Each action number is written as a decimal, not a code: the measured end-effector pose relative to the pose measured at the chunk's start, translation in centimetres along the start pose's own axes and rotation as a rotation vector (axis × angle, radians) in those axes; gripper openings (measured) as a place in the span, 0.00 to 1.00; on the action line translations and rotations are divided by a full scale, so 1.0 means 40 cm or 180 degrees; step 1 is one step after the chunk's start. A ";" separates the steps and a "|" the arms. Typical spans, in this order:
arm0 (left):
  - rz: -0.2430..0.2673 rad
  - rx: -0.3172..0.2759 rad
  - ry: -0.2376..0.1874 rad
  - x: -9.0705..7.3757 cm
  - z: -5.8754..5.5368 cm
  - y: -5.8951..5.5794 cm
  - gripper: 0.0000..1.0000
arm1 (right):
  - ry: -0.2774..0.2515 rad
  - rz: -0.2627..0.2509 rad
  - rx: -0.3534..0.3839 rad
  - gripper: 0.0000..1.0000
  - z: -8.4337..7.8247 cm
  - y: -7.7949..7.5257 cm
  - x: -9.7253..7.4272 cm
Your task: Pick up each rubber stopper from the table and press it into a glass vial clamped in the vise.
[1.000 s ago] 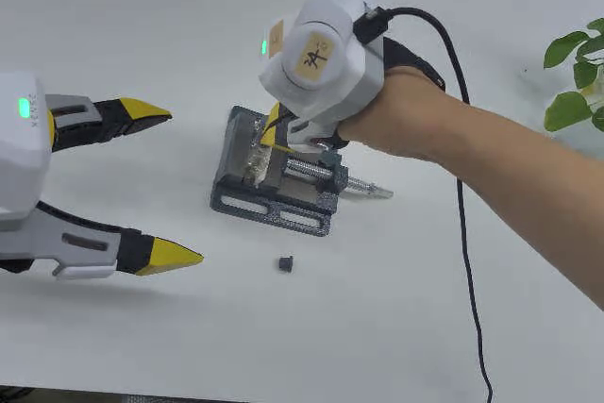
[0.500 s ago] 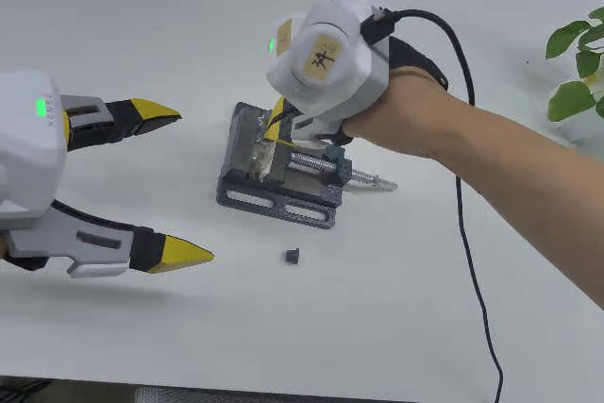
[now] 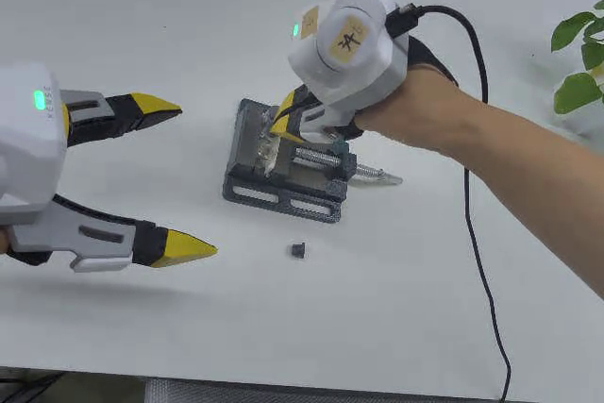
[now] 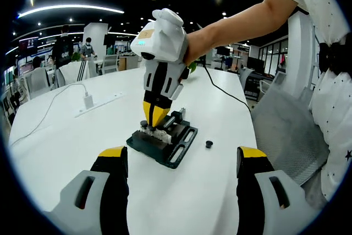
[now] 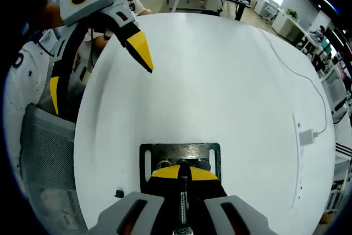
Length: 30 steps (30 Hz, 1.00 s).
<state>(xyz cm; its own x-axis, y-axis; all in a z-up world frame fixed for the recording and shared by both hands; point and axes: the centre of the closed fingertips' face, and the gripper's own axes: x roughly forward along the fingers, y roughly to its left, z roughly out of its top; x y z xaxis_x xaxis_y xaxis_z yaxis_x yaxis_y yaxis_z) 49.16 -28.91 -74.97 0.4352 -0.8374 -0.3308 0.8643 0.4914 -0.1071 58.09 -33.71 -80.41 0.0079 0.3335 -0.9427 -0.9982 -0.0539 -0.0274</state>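
My headset has drifted, so the whole head view has slid. Against the vise (image 3: 283, 197), the right gripper (image 3: 283, 112) has eased up a touch, and more of the glass vial (image 3: 267, 153) shows under its tips. Its jaws are drawn together, yellow tips meeting right over the vial mouths; I can't tell whether anything is pinched between them. The left gripper (image 3: 193, 179) hovers with its jaws wide, well apart from the vise, with bare desk (image 3: 142, 25) between them.

One rubber stopper (image 3: 298, 251) sits loose on the desk near the vise's near side, apart from it, with open surface all round. The desk's near edge runs along the bottom of the head view, close under the left gripper. A black cable (image 3: 477, 261) trails across the desk beside the right forearm.

The right gripper's body hides the vise's far side, and I can't count the vials. The left gripper is cut off at the frame edge.
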 end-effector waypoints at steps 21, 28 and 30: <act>-0.0011 0.0010 0.0022 -0.003 0.003 -0.002 0.79 | -0.0041 -0.0015 -0.0013 0.00 0.008 0.025 -0.006; 0.0012 0.0007 -0.0003 -0.001 0.009 0.003 0.79 | 0.0134 -0.0078 -0.0315 0.00 0.013 0.037 -0.003; 0.0020 0.0008 -0.0011 0.001 0.010 0.006 0.79 | 0.0146 -0.0071 -0.0375 0.00 0.012 0.036 -0.004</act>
<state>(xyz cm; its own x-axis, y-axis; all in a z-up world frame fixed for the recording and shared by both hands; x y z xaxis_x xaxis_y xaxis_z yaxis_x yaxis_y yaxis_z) 49.46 -28.91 -74.62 0.4415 -0.8351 -0.3280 0.8622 0.4961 -0.1025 56.63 -33.39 -80.16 0.0353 0.2925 -0.9556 -0.9838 -0.1581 -0.0848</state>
